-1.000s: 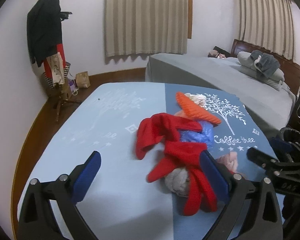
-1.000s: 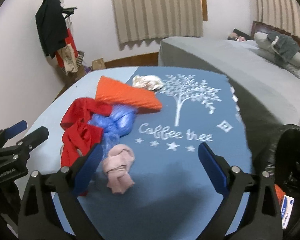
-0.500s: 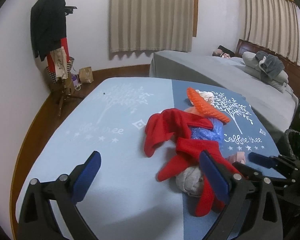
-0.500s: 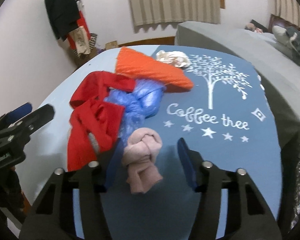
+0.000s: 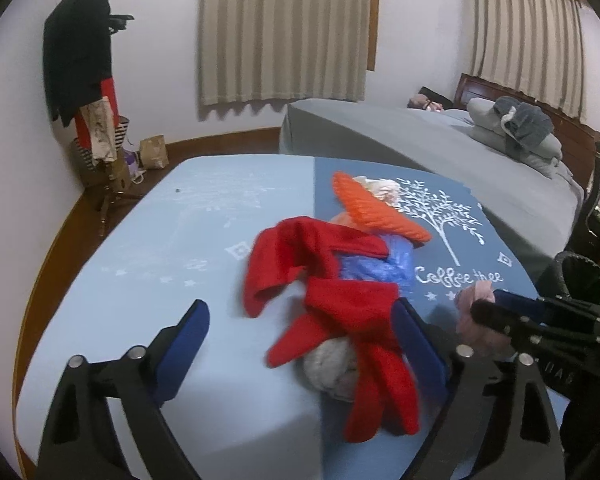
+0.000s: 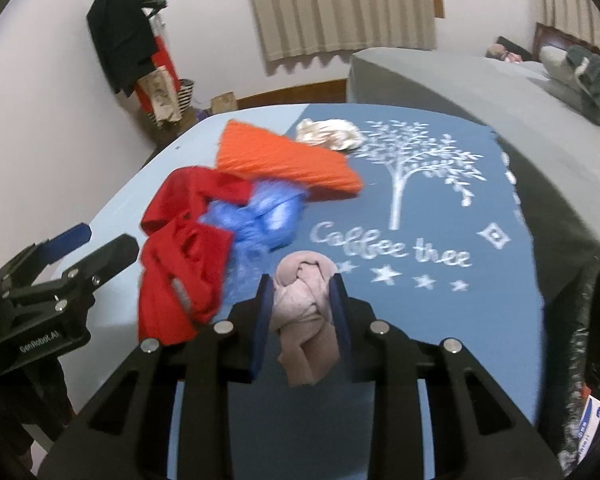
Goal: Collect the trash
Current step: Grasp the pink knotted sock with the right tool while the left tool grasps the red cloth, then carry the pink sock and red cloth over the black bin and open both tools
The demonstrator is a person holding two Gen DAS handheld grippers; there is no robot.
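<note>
Blue table (image 6: pixel 440 320), pink knotted cloth (image 6: pixel 304 304) well inside its edges

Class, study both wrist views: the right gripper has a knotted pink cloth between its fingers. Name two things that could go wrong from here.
1. The right gripper has just been closing on the pink cloth; its loose tail hangs below the fingers and may slip out.
2. The red cloth and blue plastic bag lie close by and could snag and drag along.

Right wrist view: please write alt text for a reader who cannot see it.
The right gripper, whose jaws have just been closing, clamps a knotted pink cloth on a blue "Coffee tree" tablecloth. Beyond lie red cloth, a blue plastic bag and an orange knit.
</note>
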